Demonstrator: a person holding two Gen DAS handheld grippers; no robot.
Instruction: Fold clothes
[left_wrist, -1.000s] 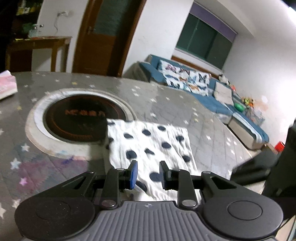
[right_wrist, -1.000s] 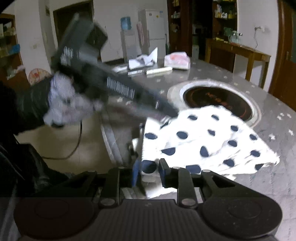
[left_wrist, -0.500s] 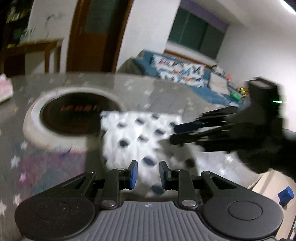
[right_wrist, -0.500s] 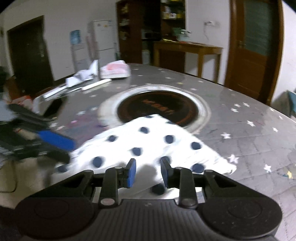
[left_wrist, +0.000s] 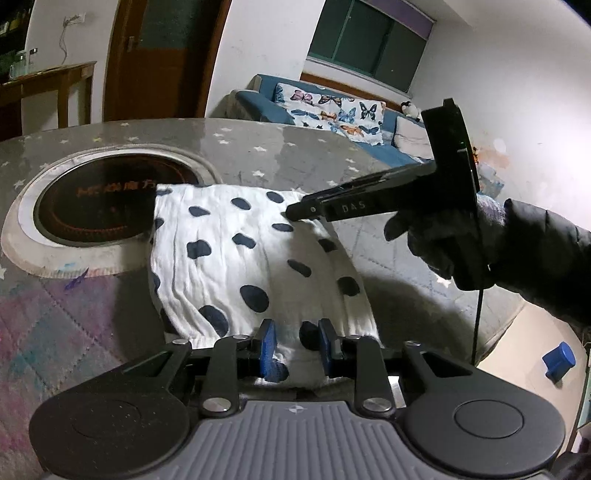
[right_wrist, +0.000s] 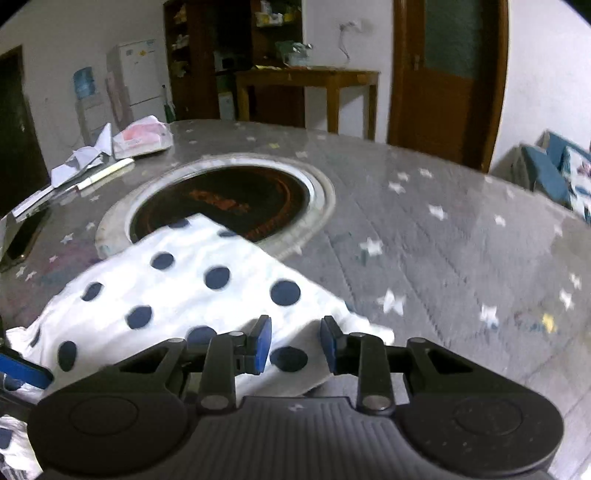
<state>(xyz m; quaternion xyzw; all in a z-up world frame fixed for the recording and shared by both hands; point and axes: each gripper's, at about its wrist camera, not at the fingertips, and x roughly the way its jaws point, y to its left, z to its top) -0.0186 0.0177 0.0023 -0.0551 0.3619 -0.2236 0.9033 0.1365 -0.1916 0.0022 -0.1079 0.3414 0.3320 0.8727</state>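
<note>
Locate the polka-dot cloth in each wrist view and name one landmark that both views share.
Left wrist: cloth lies centre, running from the burner down to the left gripper.
Right wrist: cloth lies lower left, reaching under the right gripper.
Shared landmark: the round burner at the cloth's far corner.

A round grey star-printed table (right_wrist: 424, 236) carries a white dark-dotted cloth (left_wrist: 236, 266) under both tongs' tips, a sunken round black burner (right_wrist: 236, 195) beyond them, and crumpled papers (right_wrist: 110, 151) far left of the right tongs.
</note>
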